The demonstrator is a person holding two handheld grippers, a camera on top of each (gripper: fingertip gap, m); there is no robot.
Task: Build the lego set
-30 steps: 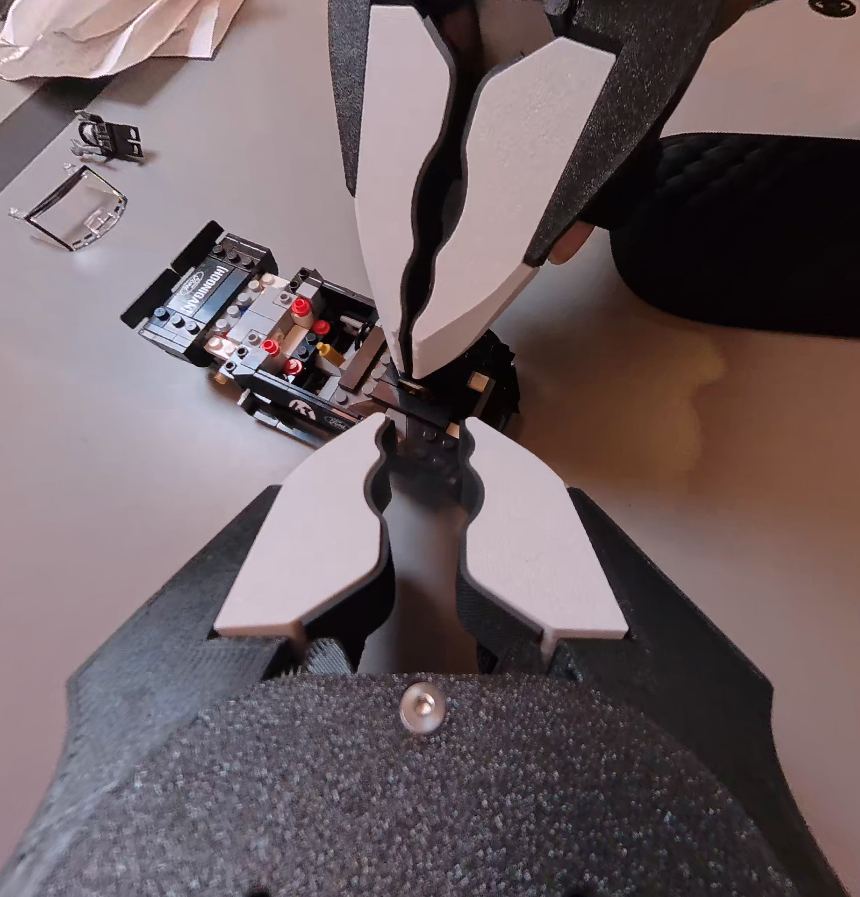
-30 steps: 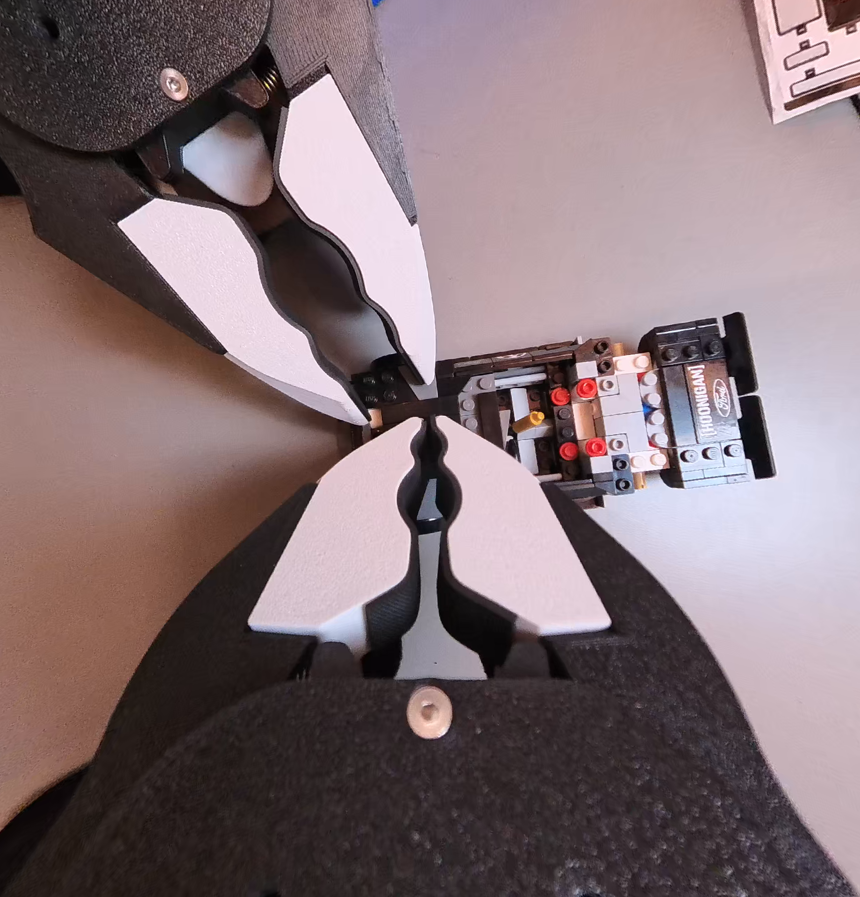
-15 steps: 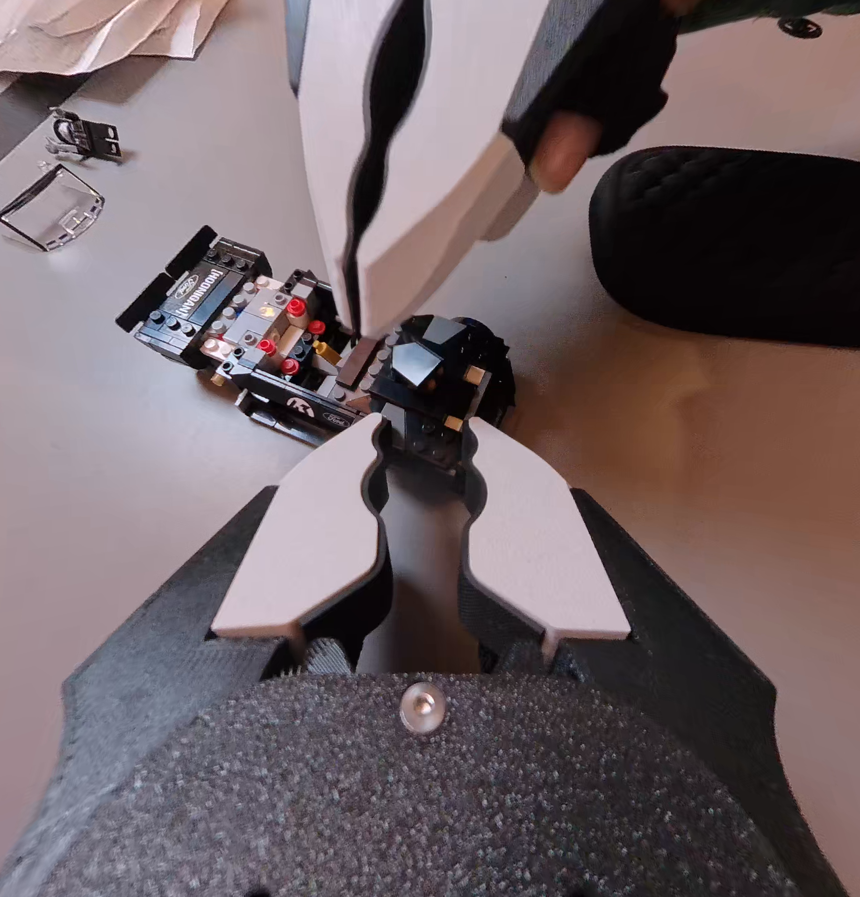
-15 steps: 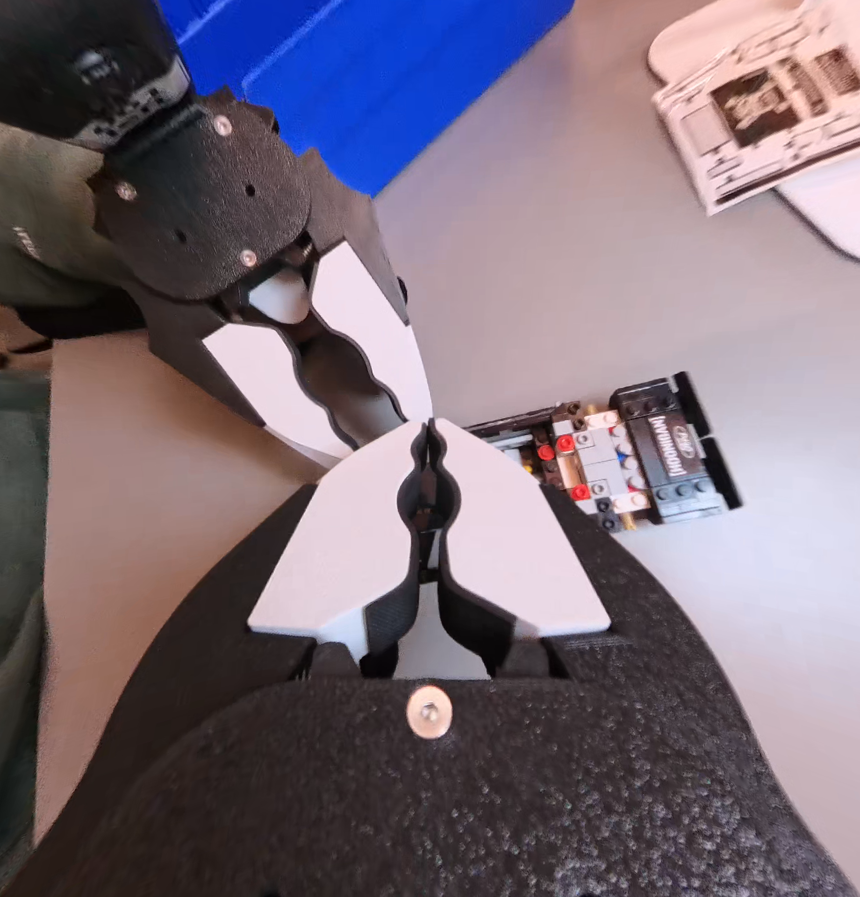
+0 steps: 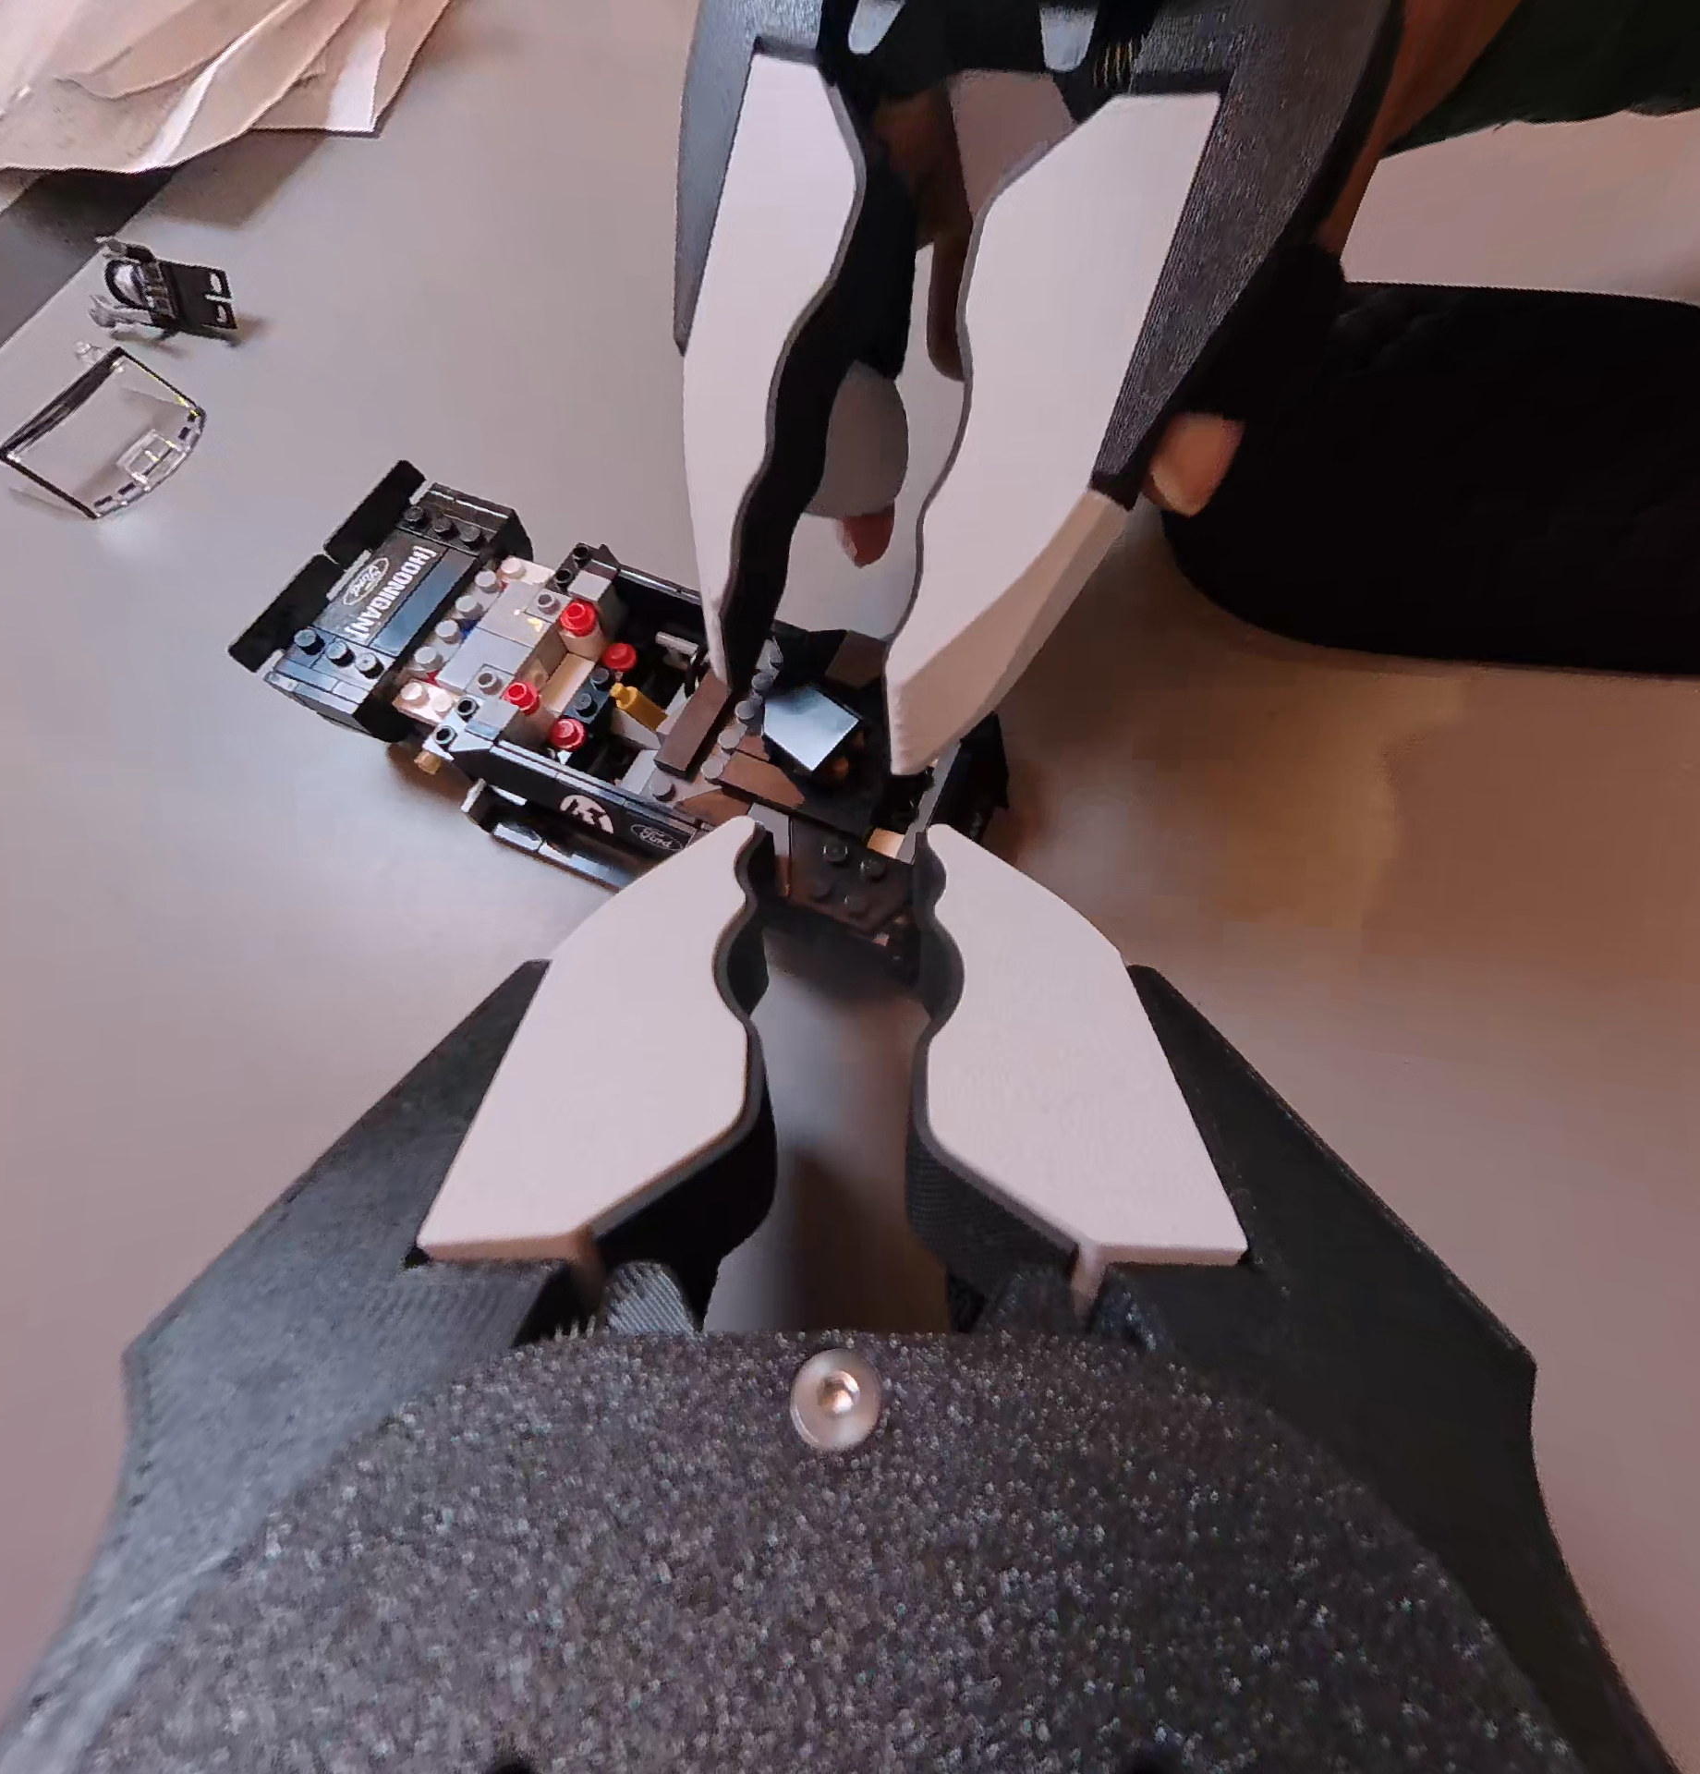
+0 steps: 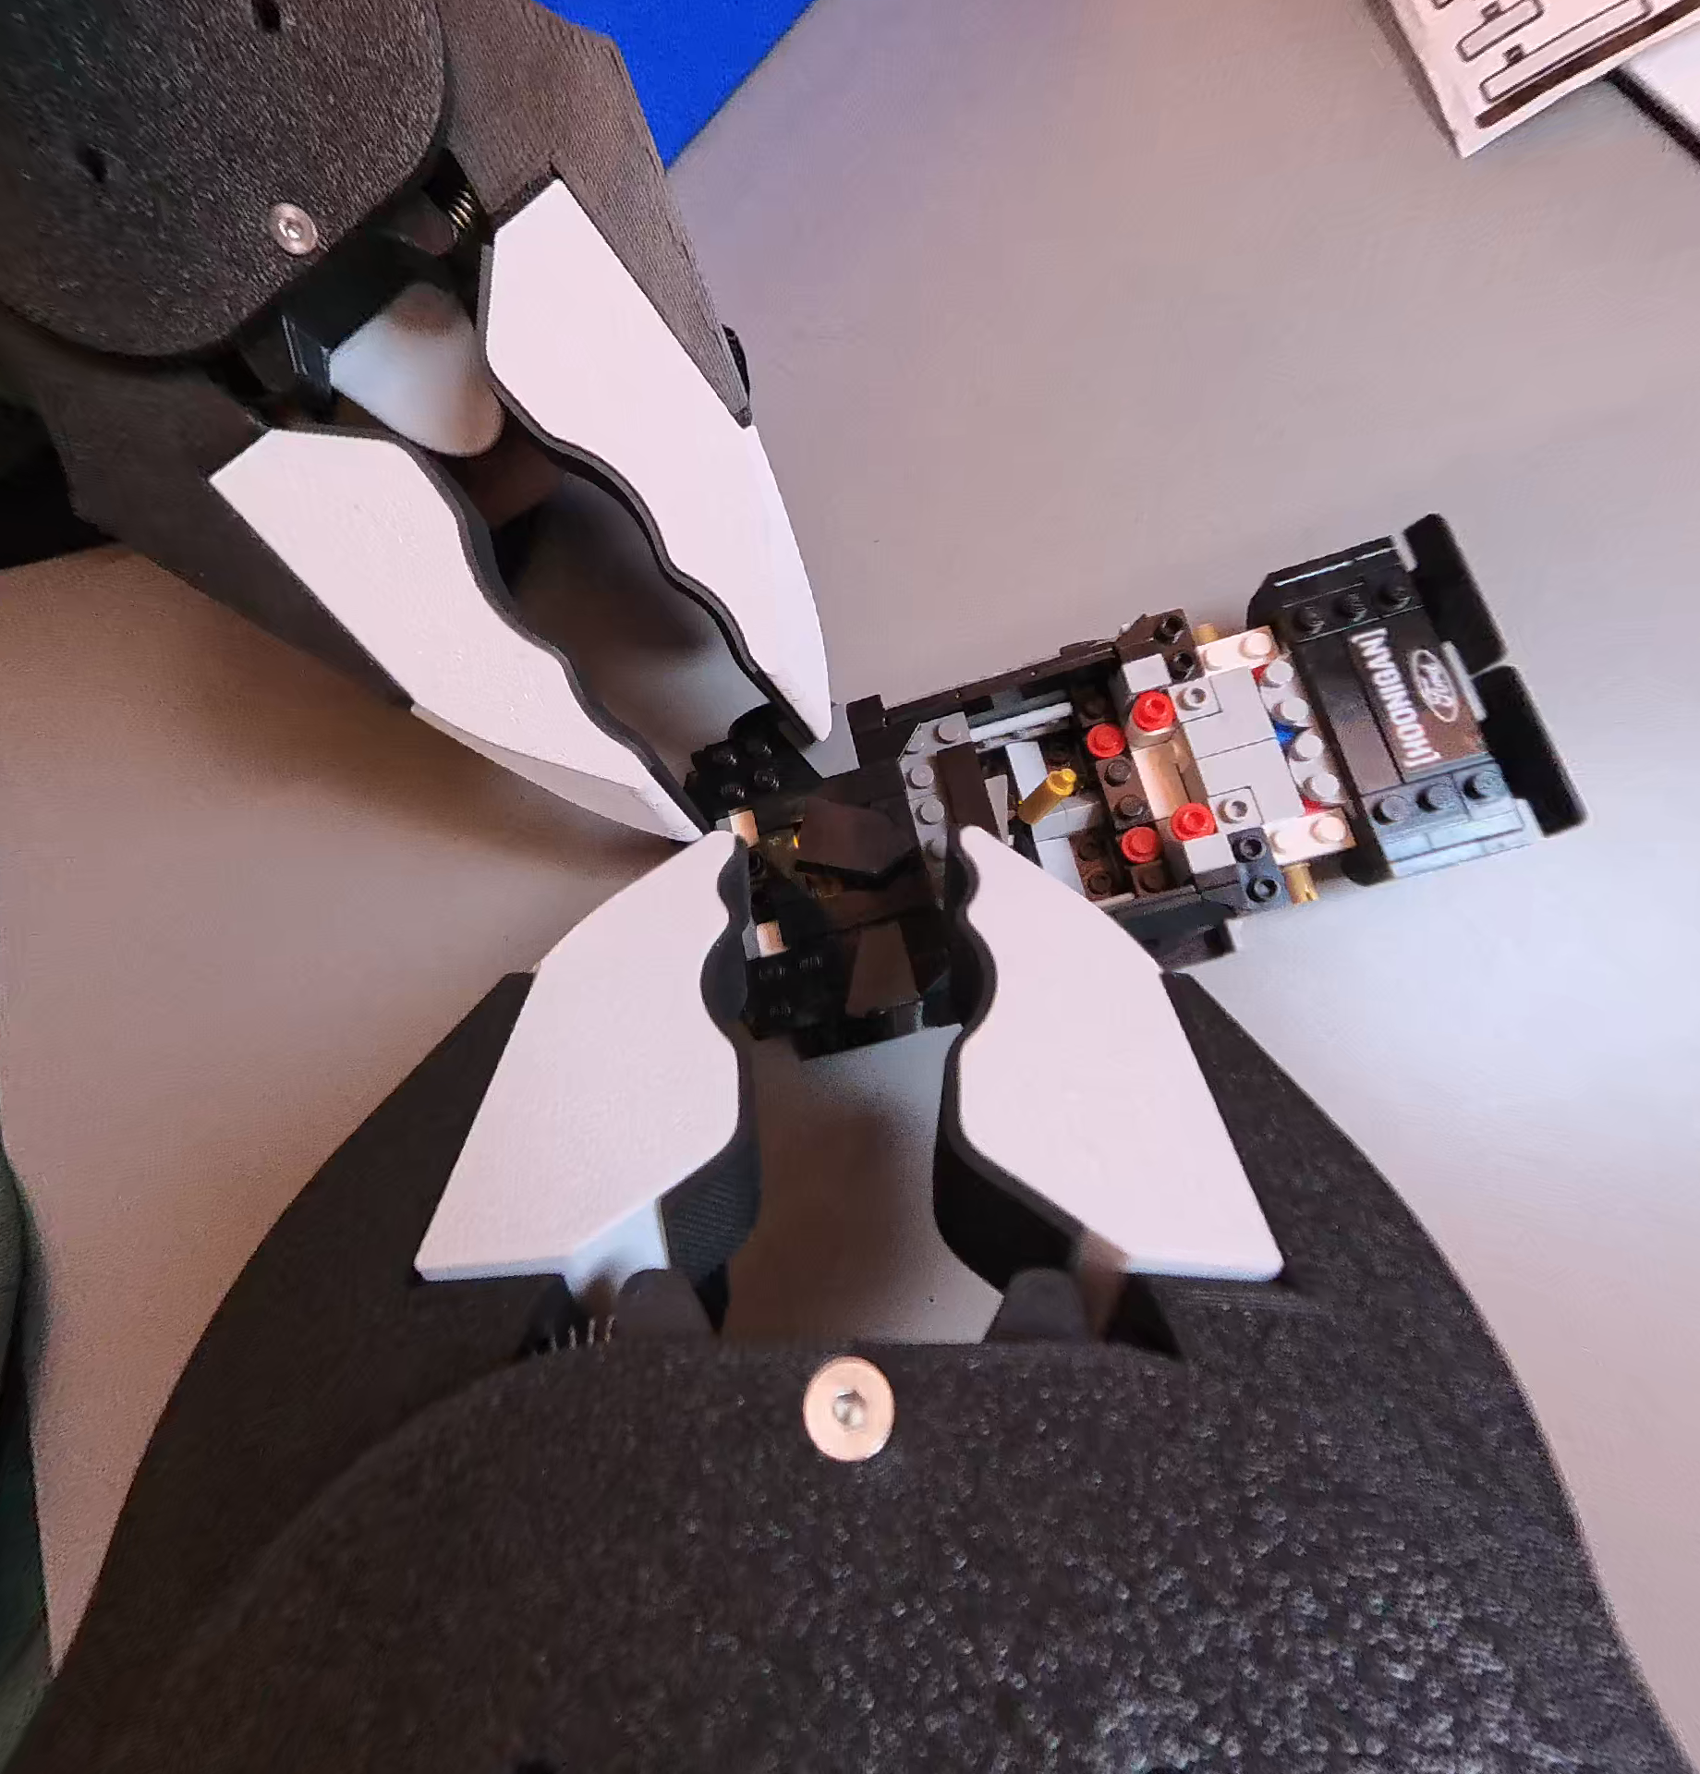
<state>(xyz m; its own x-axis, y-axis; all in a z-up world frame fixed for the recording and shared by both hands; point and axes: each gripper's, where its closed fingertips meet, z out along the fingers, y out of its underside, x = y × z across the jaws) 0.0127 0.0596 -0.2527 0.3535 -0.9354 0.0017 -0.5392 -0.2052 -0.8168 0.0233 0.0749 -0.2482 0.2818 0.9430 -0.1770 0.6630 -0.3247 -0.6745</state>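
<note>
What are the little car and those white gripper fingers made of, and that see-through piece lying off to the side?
The car: glossy moulded plastic bricks, studs catching light. The left gripper fingers: probably matte printed plastic, white faces over dark grainy shells. The see-through piece: clear plastic, the table showing through it.

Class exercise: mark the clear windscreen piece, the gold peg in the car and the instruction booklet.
clear windscreen piece (image 5: 97, 451), left wrist view, on its transparent pane.
gold peg (image 6: 1050, 793), right wrist view, on its shaft.
instruction booklet (image 6: 1537, 58), right wrist view, on the printed page.
</note>
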